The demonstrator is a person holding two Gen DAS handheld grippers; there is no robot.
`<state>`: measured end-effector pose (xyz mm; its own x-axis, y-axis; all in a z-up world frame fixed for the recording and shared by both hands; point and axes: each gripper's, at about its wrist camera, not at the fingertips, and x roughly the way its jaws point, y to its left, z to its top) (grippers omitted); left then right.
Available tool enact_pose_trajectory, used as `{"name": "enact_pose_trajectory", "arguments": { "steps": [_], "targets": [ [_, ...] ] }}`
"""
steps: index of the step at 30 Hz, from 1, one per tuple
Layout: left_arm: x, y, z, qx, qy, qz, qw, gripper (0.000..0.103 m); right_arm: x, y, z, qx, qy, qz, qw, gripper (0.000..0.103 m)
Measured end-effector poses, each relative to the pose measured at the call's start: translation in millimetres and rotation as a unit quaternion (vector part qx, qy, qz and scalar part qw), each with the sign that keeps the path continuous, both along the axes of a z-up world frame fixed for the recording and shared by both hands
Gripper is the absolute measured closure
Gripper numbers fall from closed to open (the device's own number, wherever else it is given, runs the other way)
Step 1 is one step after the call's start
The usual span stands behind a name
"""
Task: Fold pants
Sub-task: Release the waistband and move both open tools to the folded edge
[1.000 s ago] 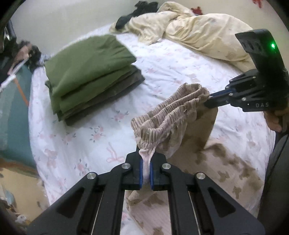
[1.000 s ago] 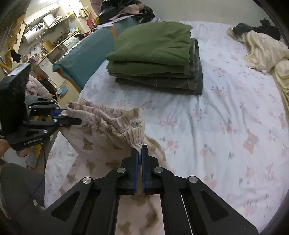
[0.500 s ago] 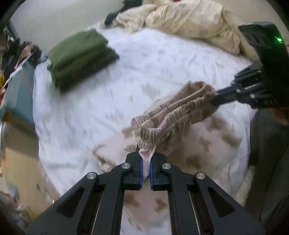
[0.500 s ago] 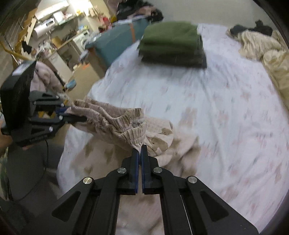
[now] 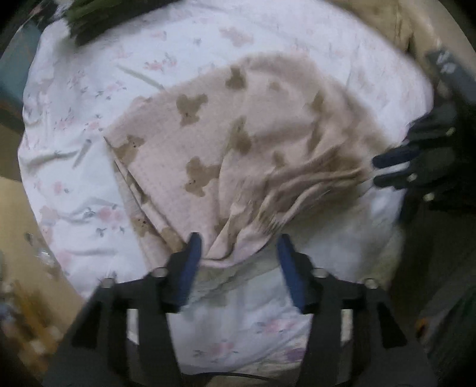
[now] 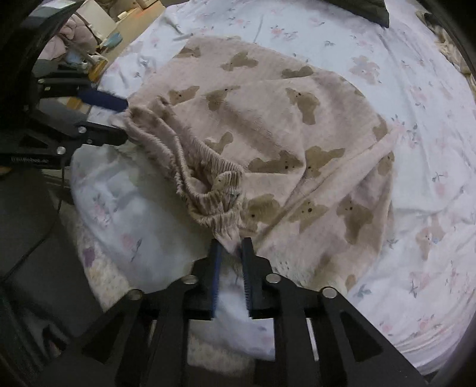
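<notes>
— Both grippers?
— I'm seeing the left gripper standing wide apart, jaws just having been opening, the waistband lying loose between them. The right gripper is parting too, no longer pinching it.
— And the bear-print pants?
— They're lying spread on the floral bedsheet, waistband at the bed's near edge.

A bed with a white flowery sheet, a messy shelf beside it, dim light.
</notes>
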<state>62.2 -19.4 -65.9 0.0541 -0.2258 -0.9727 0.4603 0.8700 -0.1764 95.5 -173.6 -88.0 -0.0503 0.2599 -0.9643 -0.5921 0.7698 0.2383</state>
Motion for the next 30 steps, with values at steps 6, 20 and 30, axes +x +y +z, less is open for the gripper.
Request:
{"name": "enact_pose_trajectory", "arguments": {
  "steps": [6, 20, 30],
  "targets": [
    [26, 8, 11, -0.064, -0.046, 0.12, 0.9897, 0.038, 28, -21, 20, 0.106, -0.014, -0.113, 0.988, 0.069],
    [-2, -1, -35, 0.022, 0.037, 0.094, 0.9947, 0.039, 6, 4, -28, 0.075, 0.106, -0.068, 0.989, 0.069],
    [22, 4, -44, 0.046, 0.016, 0.158, 0.9862, 0.038, 35, 11, -36, 0.105, 0.053, -0.133, 0.984, 0.069]
  ]
}}
